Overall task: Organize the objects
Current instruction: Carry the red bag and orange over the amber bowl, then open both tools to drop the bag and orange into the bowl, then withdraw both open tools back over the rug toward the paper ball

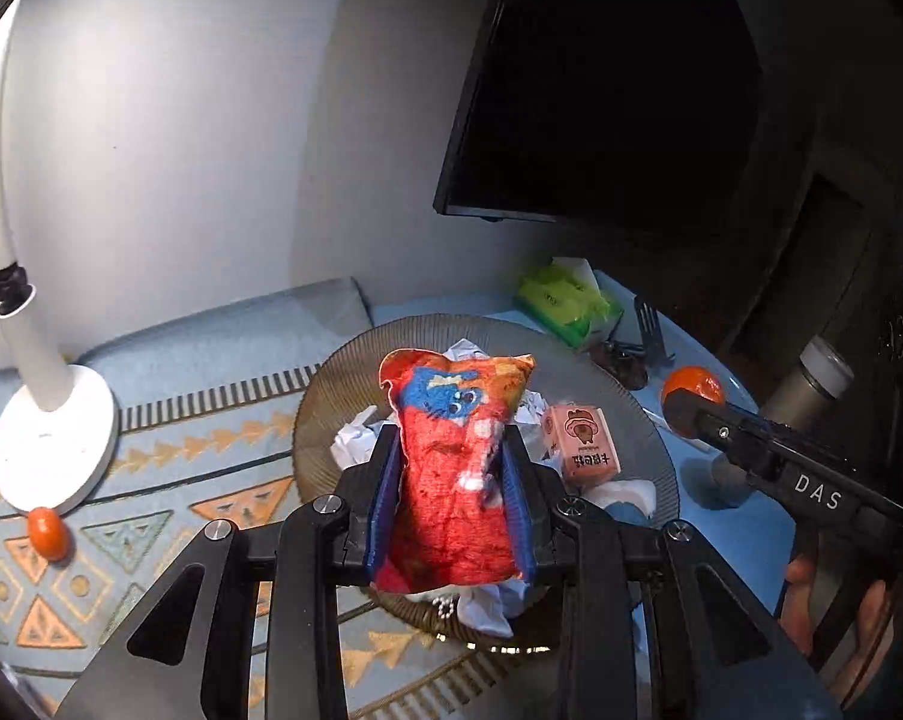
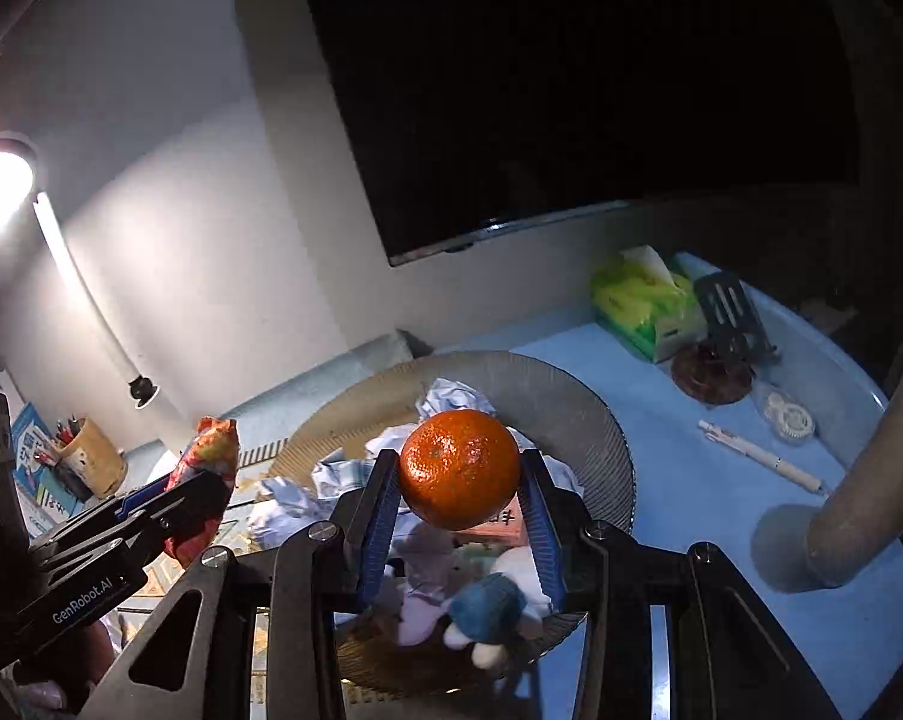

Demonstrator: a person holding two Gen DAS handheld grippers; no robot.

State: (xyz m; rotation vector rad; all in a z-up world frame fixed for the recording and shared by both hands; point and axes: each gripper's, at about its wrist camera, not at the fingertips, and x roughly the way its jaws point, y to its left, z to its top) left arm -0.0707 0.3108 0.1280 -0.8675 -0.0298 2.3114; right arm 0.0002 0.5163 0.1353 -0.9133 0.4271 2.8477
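Clearly the left gripper (image 1: 451, 480) pinches a snack bag (image 1: 451, 468) and the right gripper (image 2: 460, 480) clamps an orange (image 2: 460, 468) above the plate (image 1: 331, 384); the round fruit may slip and roll off

Home living room, wall-mounted television (image 2: 571, 90), desk lamp (image 1: 49, 420), patterned tablecloth (image 1: 169, 480)

Snack bag (image 1: 451, 468) red-blue; tangerine (image 2: 460, 468) orange — tablecloth (image 1: 169, 480) triangle-patterned.

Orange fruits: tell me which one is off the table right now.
The large round orange, clamped between the right gripper fingers above the basket. The small oval one lies on the patterned cloth beside the lamp base.
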